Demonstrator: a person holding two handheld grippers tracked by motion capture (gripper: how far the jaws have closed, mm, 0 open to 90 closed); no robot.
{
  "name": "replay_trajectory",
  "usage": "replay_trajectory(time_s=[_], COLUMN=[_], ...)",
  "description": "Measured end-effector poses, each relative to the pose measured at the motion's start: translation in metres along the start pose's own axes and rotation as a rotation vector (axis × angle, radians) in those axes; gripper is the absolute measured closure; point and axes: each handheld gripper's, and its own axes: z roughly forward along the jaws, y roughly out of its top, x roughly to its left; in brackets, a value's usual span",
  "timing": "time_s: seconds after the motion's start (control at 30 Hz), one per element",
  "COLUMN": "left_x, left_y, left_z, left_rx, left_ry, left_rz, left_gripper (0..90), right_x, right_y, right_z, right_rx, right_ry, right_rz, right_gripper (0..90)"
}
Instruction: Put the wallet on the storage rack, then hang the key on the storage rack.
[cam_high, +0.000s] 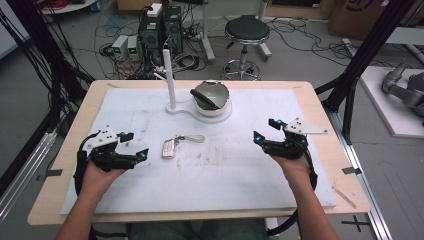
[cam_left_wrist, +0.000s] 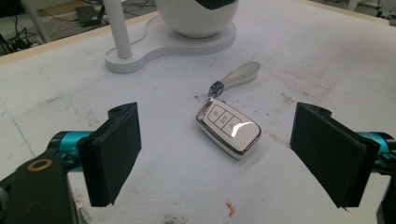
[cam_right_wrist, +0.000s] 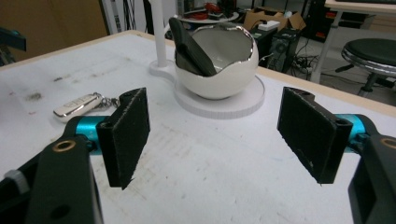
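Our left gripper (cam_high: 134, 144) is spread wide and empty, and the key (cam_left_wrist: 228, 128) lies on the mat just ahead, between the jaw lines. We judge the step is to pick it: we should lower, centre it, and close across its narrow sides. Our right gripper (cam_high: 265, 131) is also spread, facing the bowl (cam_right_wrist: 215, 60). Both forearms rest low, wrists level.
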Motion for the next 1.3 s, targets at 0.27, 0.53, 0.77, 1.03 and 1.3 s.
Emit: replay_trajectory(time_s=[0.27, 0.53, 0.77, 1.03, 1.3], left_x=[-0.001, -0.001, -0.001, -0.002, -0.005], left_y=[-0.001, -0.001, 0.002, 0.001, 0.006], left_z=[0.002, 0.003, 0.004, 0.009, 0.018], left_rx=[-0.012, -0.007, -0.008, 0.001, -0.006], left_ry=[-0.016, -0.021, -0.011, -0.028, -0.032], left_rz=[-0.010, -0.005, 0.000, 0.006, -0.003], left_gripper=[16.4, 16.5, 16.4, 16.5, 16.4], right_x=[-0.007, -0.010, -0.011, -0.013, -0.012], right_y=[-0.014, -0.018, -0.018, -0.017, -0.017], right_z=[0.001, 0.003, 0.003, 0.002, 0.001], right_rx=[0.025, 0.043, 0.036, 0.033, 0.025], right_ry=[-0.032, -0.053, -0.041, -0.044, -0.031], right_rz=[0.011, 0.021, 0.022, 0.033, 0.030], right_gripper=[21.6, 20.7, 20.6, 20.6, 20.6])
